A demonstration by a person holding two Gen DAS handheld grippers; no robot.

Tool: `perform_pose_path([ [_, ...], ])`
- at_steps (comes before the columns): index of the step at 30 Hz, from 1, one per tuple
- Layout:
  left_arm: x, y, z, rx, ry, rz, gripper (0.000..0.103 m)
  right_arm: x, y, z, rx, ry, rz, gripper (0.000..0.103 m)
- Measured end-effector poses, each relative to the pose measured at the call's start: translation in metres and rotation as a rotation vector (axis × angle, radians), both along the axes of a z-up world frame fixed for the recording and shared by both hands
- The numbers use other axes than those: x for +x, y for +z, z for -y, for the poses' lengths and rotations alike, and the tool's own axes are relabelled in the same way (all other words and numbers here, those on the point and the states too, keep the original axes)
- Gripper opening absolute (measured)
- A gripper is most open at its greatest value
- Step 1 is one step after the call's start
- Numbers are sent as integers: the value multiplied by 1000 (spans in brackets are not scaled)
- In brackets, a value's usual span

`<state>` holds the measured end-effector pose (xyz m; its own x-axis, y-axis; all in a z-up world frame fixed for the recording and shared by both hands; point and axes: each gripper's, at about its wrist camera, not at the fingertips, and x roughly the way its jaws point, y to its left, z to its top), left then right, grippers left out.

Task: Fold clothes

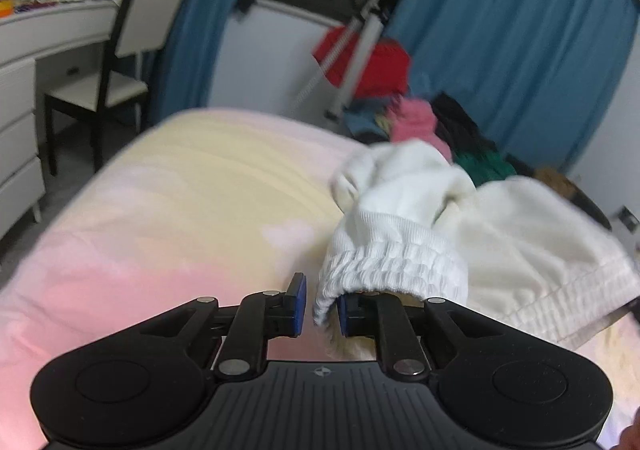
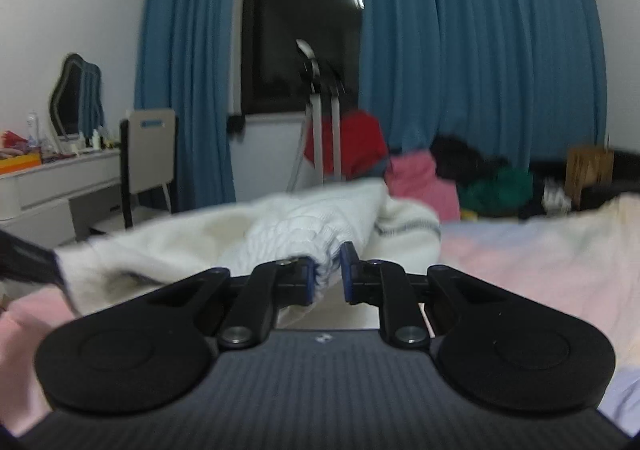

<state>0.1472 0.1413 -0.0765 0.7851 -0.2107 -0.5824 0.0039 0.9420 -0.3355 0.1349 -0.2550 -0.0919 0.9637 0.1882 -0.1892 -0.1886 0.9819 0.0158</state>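
A white knit sweater [image 1: 500, 234] lies bunched on the pink and yellow bed cover [image 1: 180, 210]. In the left wrist view one ribbed cuff [image 1: 392, 266] drapes over the right finger, and its edge hangs between the blue pads of my left gripper [image 1: 322, 308], which is shut on it. In the right wrist view the sweater [image 2: 180, 246] spreads to the left. Another ribbed cuff [image 2: 296, 238] runs into the narrow gap of my right gripper [image 2: 327, 274], shut on it just above the bed cover [image 2: 520, 258].
A pile of pink, black and green clothes [image 1: 416, 118] [image 2: 420, 178] sits at the bed's far edge, by a red garment [image 1: 372, 66] and a silver stand [image 2: 324, 130]. A chair [image 1: 132, 50] and white dresser [image 1: 20, 90] stand to the left. Blue curtains hang behind.
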Motion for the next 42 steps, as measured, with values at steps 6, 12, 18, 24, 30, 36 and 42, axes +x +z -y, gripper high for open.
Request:
perform_pose_path([
  [6, -33, 18, 14, 0, -79, 24, 30, -54, 15, 6, -34, 46, -11, 17],
  [12, -50, 16, 17, 98, -186, -51, 37, -87, 3, 7, -59, 90, -114, 17],
  [18, -79, 27, -5, 105, -167, 0, 46, -84, -17, -6, -79, 103, -210, 17],
  [24, -97, 54, -22, 3, -47, 210, 68, -78, -23, 0, -16, 110, -246, 19],
  [30, -71, 33, 28, 191, -171, 138, 85, -73, -16, 13, 76, 102, -294, 21],
  [36, -54, 5, 71, 374, -274, 131, 98, -69, -11, 38, 238, 128, -384, 35],
  [42, -58, -5, 83, 423, -335, 156, 98, -69, -7, 57, 405, 200, -418, 75],
])
